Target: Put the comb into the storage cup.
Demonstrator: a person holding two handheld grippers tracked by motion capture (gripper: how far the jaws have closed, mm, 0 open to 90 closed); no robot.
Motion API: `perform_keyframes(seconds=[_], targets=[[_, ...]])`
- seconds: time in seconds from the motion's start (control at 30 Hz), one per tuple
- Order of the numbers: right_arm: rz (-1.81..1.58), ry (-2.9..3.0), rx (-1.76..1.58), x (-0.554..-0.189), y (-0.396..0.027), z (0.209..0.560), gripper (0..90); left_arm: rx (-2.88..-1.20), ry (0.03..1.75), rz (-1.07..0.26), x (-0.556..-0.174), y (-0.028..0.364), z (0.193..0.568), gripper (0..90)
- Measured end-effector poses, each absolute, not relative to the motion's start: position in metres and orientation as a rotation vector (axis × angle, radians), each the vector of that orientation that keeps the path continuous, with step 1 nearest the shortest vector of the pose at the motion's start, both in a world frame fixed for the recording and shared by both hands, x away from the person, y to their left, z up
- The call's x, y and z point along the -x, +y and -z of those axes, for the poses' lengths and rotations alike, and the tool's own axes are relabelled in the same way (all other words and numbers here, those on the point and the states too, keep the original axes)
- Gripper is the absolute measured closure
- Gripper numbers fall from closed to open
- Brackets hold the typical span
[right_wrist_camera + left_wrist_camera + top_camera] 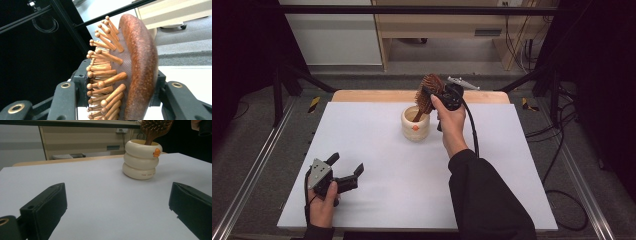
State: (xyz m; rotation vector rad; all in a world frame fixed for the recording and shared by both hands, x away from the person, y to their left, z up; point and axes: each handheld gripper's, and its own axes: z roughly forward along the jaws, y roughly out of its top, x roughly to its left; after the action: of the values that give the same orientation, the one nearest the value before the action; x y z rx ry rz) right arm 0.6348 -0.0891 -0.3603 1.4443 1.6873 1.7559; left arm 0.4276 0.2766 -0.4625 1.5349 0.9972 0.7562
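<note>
A brown wooden hairbrush point(428, 92) stands with its handle down inside a cream ribbed cup point(415, 125) at the table's far middle. My right gripper point(432, 95) is shut on the brush head, held above the cup. In the right gripper view the brush point(140, 67) fills the gap between the jaws, its wooden bristles pointing left. In the left gripper view the cup point(142, 160) with an orange mark stands ahead to the right, the brush point(155, 128) rising out of it. My left gripper point(346, 172) rests open near the table's front left, nothing between its fingers.
A white sheet point(377, 170) covers the table, with a wooden strip point(362, 96) showing at the far edge. Dark frame rails point(257, 165) run along both sides. Cabinets point(437, 25) and cables point(557, 135) lie beyond the table.
</note>
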Motion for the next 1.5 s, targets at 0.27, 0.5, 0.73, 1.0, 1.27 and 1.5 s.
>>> perform_keyframes(seconds=[0.27, 0.5, 0.73, 1.0, 1.27, 1.5], targets=[[-1.766, 1.685, -1.437, -0.635, -0.087, 0.361, 49.7, -1.535, 0.997, -0.756, -0.428, 0.277, 0.463, 1.6], [-1.775, 1.687, -1.443, -0.635, -0.085, 0.362, 49.7, -1.536, 0.997, -0.756, -0.428, 0.277, 0.463, 1.6], [-1.780, 1.689, -1.444, -0.635, -0.084, 0.363, 49.6, -1.536, 0.996, -0.755, -0.428, 0.276, 0.463, 1.6], [-1.783, 1.691, -1.451, -0.636, -0.082, 0.365, 49.6, -1.536, 0.997, -0.755, -0.428, 0.277, 0.463, 1.6], [-1.786, 1.691, -1.460, -0.636, -0.082, 0.368, 49.6, -1.531, 1.001, -0.755, -0.428, 0.277, 0.463, 1.6], [-1.779, 1.686, -1.473, -0.637, -0.085, 0.371, 49.6, -1.536, 0.996, -0.755, -0.428, 0.277, 0.463, 1.6]])
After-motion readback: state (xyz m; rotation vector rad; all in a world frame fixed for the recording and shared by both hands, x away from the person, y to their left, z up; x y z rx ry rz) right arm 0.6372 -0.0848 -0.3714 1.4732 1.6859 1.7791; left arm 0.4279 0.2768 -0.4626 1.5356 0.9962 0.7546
